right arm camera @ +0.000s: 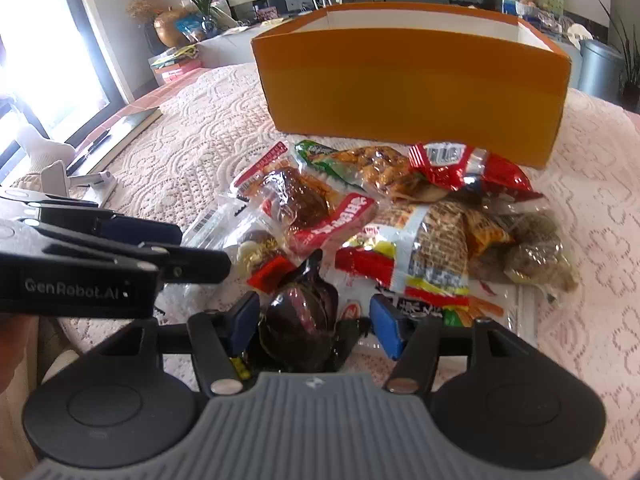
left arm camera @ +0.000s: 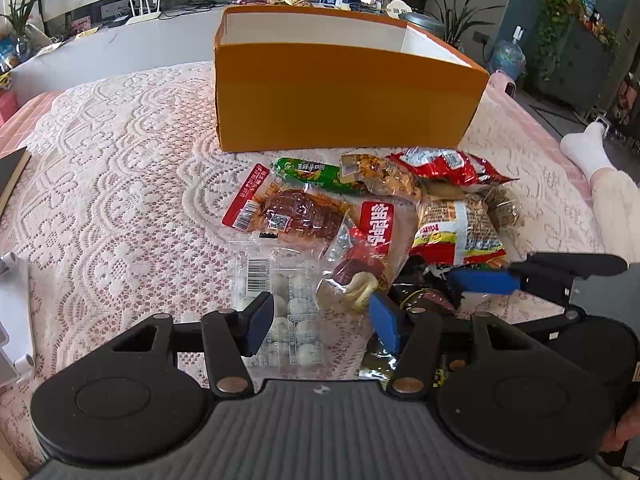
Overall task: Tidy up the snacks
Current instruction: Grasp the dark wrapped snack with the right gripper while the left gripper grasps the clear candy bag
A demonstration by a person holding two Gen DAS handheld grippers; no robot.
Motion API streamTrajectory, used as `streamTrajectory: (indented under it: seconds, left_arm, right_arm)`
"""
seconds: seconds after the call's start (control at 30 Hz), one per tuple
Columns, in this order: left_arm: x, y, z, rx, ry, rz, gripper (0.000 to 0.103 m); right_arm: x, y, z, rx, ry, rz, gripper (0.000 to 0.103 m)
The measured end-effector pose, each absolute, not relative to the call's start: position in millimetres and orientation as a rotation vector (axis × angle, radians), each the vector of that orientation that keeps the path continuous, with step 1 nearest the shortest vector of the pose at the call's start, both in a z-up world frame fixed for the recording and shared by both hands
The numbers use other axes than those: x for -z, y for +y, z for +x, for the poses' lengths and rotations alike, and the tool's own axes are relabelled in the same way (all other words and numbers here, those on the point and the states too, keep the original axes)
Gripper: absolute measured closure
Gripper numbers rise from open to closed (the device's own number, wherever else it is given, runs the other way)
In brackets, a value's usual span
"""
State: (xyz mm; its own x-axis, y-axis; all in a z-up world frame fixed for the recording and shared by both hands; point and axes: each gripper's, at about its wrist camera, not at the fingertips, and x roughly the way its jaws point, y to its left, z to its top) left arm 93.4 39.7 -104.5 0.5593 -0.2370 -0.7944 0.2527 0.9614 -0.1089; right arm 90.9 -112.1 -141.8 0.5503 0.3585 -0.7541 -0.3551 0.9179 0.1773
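Matt orange cardboard box (left arm camera: 344, 92); glossy plastic snack packets (left arm camera: 360, 216); rough pink lace tablecloth (left arm camera: 120, 184)

I see pink lace tablecloth (left arm camera: 120, 168) over table. Behind it long grey low cabinet (left arm camera: 120, 36) against white wall, white router (left arm camera: 145, 14) on top. Bright window (right arm camera: 48, 48) at left side of right view, strong daylight. Green potted plant (left arm camera: 560, 12) near dark grey cabinet (left arm camera: 576, 64).

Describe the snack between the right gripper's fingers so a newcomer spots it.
Start at the orange box; the snack pile lies in front of it. At the pile's near edge, inside the open right gripper, sits a dark pack: the only glossy, near-black wrapper among red, green and clear ones.
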Motion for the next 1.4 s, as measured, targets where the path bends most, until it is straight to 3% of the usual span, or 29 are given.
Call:
streamTrajectory:
  seconds: [0.17,0.4,0.87,1.23,1.33,1.4]
  left_arm:
    - [109.6,36.7,94.1,0.302,0.932,0.037,0.038]
    - [109.5,30.0,92.3,0.31,0.914,0.076,0.037]
    - [106.7,6.4,98.4,0.343,0.878,0.239,0.034]
    - [128.4,-6.4,106.0,0.372,0.853,0.366,0.031]
    - [130.8,-7.7,103.5,0.372,0.831,0.384,0.032]
    - [132.1,-9.9,101.3,0.374,0.818,0.398,0.035]
  right_arm:
    - [148.1,-101.4,87.6,-0.448,0.849,-0.084,0.034]
    - [145.0,-107.9,85.1,-0.463,0.822,-0.083,0.054]
    - [126.9,-133.3,68.5,-0.33,0.762,-0.196,0.056]
    - [139.1,-147.4,73.3,-0.317,0.814,-0.112,0.047]
    - [141.4,-149.0,70.8,-0.314,0.818,-0.104,0.041]
    - [143.0,-150.5,69.8,-0.296,0.831,-0.101,0.032]
